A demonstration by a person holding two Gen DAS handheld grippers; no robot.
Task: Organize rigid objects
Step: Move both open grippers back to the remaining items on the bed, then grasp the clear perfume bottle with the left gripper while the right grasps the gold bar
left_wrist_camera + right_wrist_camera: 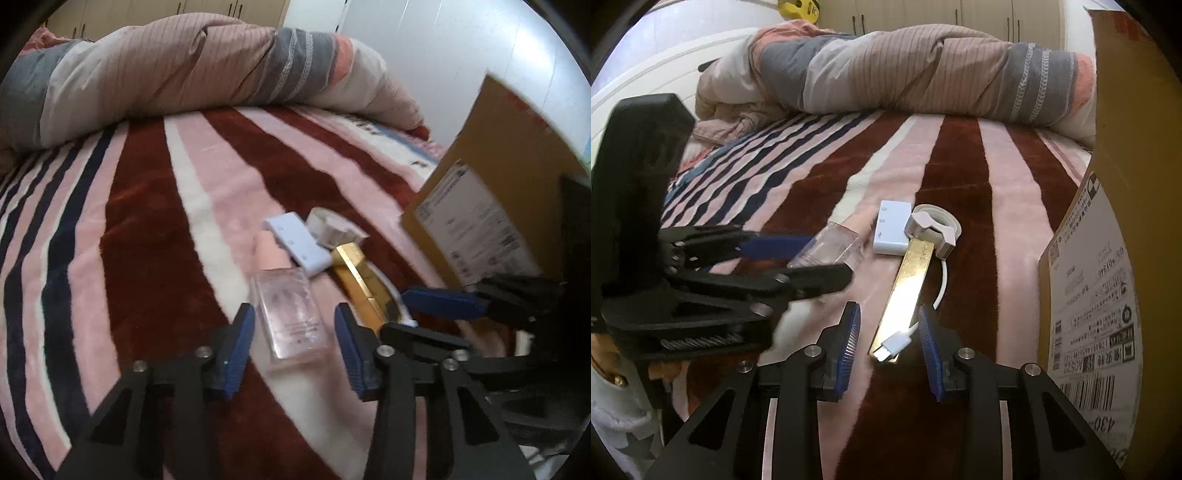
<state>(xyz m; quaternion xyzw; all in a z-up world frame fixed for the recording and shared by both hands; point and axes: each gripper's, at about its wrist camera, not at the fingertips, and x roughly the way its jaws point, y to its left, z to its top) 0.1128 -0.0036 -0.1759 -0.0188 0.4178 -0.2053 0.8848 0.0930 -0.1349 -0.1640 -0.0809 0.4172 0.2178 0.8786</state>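
Several small items lie on a striped blanket (147, 229). A clear bottle (291, 314) with a pink cap (269, 254) lies between the blue pads of my left gripper (293, 325), which is open, with a thin gap on each side. A white adapter (892, 230), a white ring-shaped clip (934, 225) and a long gold bar (908, 280) lie together. My right gripper (888, 325) is open and straddles the gold bar's near end, where the adapter's white plug (895, 341) rests. The pads are clear of the bar.
A tall cardboard box (1108, 258) with a shipping label stands close on the right. A rolled striped duvet (166, 74) lies across the far side of the bed. The two grippers sit side by side, the left gripper (829, 258) just left of the right one.
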